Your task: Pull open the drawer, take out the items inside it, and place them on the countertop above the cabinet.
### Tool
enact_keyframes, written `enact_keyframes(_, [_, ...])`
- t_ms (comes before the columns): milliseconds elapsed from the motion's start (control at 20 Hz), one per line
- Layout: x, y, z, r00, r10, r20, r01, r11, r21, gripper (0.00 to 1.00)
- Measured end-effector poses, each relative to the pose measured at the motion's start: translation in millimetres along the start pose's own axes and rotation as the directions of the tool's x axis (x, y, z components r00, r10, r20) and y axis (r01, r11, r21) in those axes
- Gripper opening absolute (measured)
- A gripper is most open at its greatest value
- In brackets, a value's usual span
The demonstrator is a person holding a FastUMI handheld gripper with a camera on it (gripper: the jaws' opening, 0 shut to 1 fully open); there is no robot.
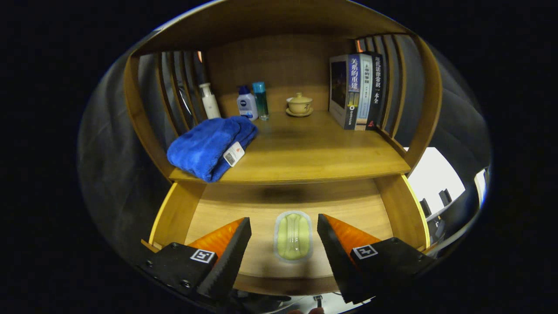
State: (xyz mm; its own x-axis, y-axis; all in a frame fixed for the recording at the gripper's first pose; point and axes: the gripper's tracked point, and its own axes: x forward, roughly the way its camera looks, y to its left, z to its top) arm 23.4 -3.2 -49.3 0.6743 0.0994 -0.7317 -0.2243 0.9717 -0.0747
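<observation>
Tongs: spread wide, both fingers over the open drawer, gripping nothing.
Drawer: pulled out below the desk, wooden, its floor bare but for one item.
Soap box: pale green oblong in a clear case, flat on the drawer floor, lengthwise between the two fingers and touching neither.
Desk: wooden top above the drawer, with slatted sides and a wooden back.
Towel: blue, folded, on the desk's left front corner, a white tag at its right edge.
Bottles: white pump bottle, white bottle with blue cap and slim teal bottle, in a row behind the towel.
Cup: lidded, tan, on a saucer, mid-back of the desk.
Books: upright at the right rear, against the slats.
</observation>
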Motion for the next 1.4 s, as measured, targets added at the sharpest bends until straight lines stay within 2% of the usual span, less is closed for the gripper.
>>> enact_keyframes(200, [37, -3, -16, 0.986, -0.027, -0.165, 0.025, 1.0, -0.019, 0.99])
enact_keyframes(400, [67, -7, -34, 0.947, -0.053, -0.318, 0.045, 0.998, -0.034, 0.98])
enact_keyframes(550, [81, -11, -49, 0.914, -0.081, -0.398, 0.068, 0.997, -0.046, 0.83])
enact_keyframes(600, [84, -12, -55, 0.903, -0.084, -0.421, 0.066, 0.996, -0.058, 0.74])
enact_keyframes(700, [83, -12, -70, 0.882, -0.09, -0.462, 0.062, 0.995, -0.076, 0.64])
enact_keyframes(850, [75, -10, -72, 0.876, -0.087, -0.475, 0.063, 0.996, -0.066, 0.34])
enact_keyframes(950, [65, -11, -65, 0.877, -0.085, -0.473, 0.065, 0.996, -0.059, 0.24])
enact_keyframes(1100, [40, -8, -46, 0.89, -0.057, -0.453, 0.037, 0.998, -0.054, 0.23])
enact_keyframes(1400, [1, -14, 10, 0.916, -0.07, -0.395, 0.043, 0.996, -0.076, 0.23])
